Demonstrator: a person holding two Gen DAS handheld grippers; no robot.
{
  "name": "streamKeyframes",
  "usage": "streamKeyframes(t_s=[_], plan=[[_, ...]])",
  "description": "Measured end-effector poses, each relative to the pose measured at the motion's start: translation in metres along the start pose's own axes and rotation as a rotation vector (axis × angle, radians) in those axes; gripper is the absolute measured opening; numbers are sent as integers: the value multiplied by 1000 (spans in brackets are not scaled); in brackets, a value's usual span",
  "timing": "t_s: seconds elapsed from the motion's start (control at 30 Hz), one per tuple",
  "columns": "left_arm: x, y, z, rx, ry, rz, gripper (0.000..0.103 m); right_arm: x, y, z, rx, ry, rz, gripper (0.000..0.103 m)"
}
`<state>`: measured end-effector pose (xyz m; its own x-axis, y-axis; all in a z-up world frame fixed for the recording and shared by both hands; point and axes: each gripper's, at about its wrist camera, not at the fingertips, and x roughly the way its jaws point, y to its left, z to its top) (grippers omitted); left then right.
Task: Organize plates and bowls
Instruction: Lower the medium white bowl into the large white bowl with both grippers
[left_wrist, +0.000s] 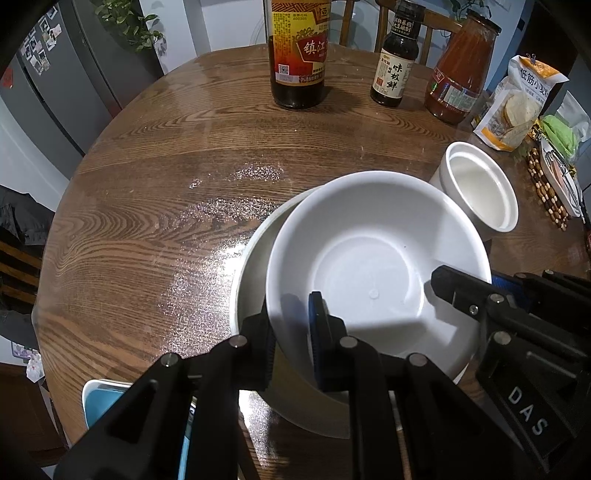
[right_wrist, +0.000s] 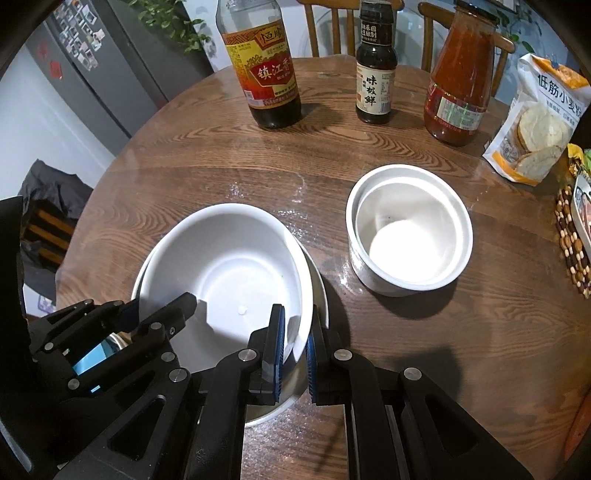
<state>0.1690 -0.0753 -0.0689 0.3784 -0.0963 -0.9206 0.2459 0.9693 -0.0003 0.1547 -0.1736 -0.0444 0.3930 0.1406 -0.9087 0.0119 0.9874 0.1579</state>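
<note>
Your white bowl (left_wrist: 373, 273) sits tilted inside a larger pale bowl (left_wrist: 255, 266) near your edge of the round wooden table (left_wrist: 155, 155), not yet seated flat. Your left gripper (left_wrist: 291, 354) is clamped on its near rim, one pad inside and one outside, and your right gripper (right_wrist: 294, 354) is pinched on the opposite rim the same way. Just to the right, apart from this pair, a small white cup (right_wrist: 406, 236) already stands nested inside a second one, so that stack looks done; what seems left is settling this bowl level and letting go. Farther out on the table stand a vinegar bottle (right_wrist: 266, 74), a dark sauce bottle (right_wrist: 375, 74), a red sauce jar (right_wrist: 460, 85) and a flour bag (right_wrist: 535, 122). Beyond the table are a grey fridge (right_wrist: 107, 74) and wooden chairs (right_wrist: 328, 26).
</note>
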Motion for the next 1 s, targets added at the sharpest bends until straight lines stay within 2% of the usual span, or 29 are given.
streamKeyframes(t_s=[0.63, 1.0], plan=[[-1, 0, 0, 0, 0, 11, 19, 0, -2, 1, 9, 0, 8, 11], [-6, 0, 1, 8, -19, 38, 19, -5, 0, 0, -1, -11, -22, 11]])
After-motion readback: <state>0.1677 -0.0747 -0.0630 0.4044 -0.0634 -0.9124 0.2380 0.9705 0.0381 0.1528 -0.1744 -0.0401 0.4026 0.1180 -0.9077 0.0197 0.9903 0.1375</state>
